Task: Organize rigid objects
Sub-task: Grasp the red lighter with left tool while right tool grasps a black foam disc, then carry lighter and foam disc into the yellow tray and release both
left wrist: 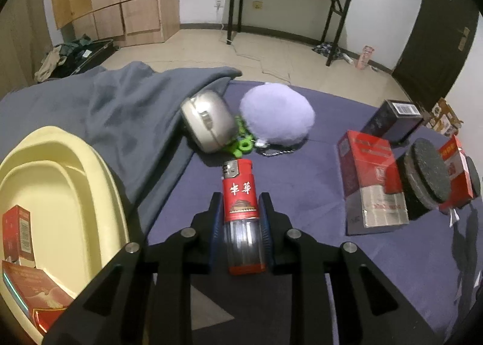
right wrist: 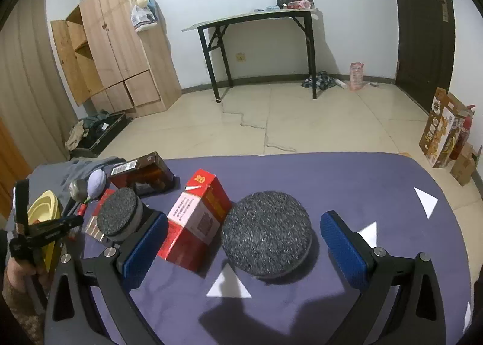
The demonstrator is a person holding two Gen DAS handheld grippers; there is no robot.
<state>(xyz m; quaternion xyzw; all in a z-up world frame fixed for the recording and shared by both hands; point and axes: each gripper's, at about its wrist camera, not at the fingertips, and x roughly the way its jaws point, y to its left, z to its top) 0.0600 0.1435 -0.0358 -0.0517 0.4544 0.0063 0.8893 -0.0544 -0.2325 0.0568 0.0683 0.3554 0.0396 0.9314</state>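
Observation:
My left gripper [left wrist: 241,209] is shut on a red lighter [left wrist: 240,194] with a clear lower body, held over the purple cloth. A pale yellow tray [left wrist: 90,182] at the left holds red boxes [left wrist: 18,233]. My right gripper [right wrist: 244,233] is open, its blue pads either side of a round dark grey felt-topped disc [right wrist: 267,241] and a red carton [right wrist: 196,218]. A second felt-topped disc [right wrist: 117,213] sits left of the left pad. The left gripper and yellow tray [right wrist: 45,203] show at the far left of the right wrist view.
A silver mouse [left wrist: 208,121], green clip [left wrist: 241,145] and lilac pompom [left wrist: 277,115] lie beyond the lighter, beside a grey blanket [left wrist: 120,115]. A red and silver carton [left wrist: 371,182], dark box [left wrist: 392,121] and disc [left wrist: 425,176] stand right. White paper triangles [right wrist: 229,286] lie on the cloth.

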